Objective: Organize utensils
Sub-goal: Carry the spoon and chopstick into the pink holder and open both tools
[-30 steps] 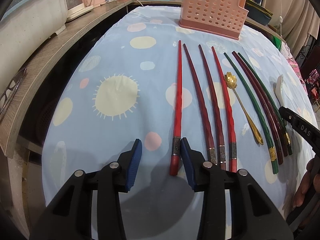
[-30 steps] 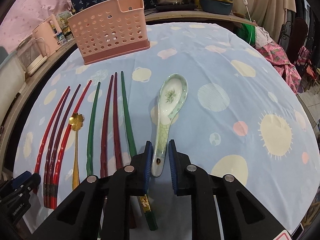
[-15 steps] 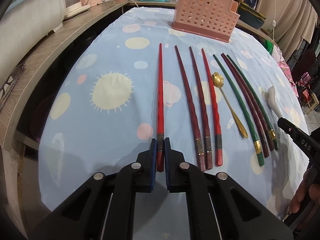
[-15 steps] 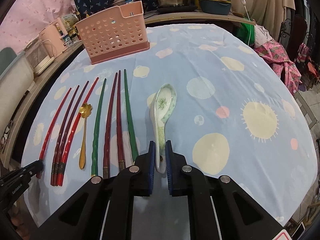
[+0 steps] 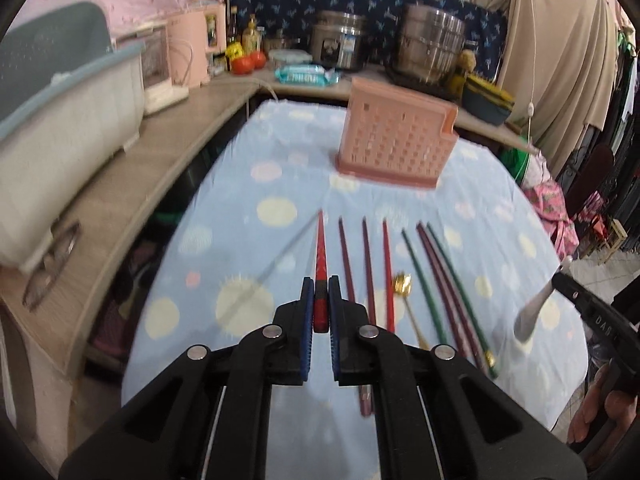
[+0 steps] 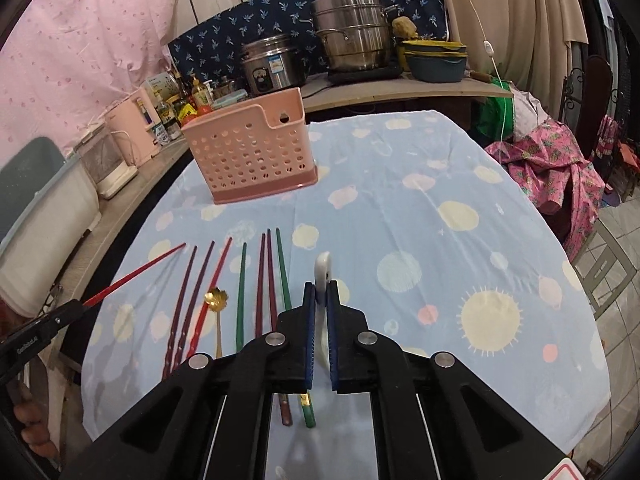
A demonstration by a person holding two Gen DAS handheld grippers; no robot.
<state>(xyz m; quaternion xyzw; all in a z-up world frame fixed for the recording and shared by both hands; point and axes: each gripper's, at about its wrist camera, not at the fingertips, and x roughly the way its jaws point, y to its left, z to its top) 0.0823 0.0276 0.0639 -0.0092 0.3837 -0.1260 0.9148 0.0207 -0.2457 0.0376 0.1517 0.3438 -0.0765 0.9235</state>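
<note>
Tablecloth [image 6: 440, 184] blue, dotted | pink utensil basket [image 6: 250, 152] upright at far end | seven chopsticks [image 6: 240, 284] and gold spoon [image 6: 216, 300] in a row, blurred | left gripper [image 5: 319, 304] pinching red chopstick [image 5: 320, 256], seemingly lifted | right gripper [image 6: 319, 304] pinching white ceramic spoon [image 6: 322, 268]

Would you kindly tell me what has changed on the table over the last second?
The left gripper closed on the red chopstick and lifted it off the cloth. The right gripper, already shut on the ceramic spoon, raised it too. The other chopsticks, the gold spoon and the pink basket stayed where they were.
</note>
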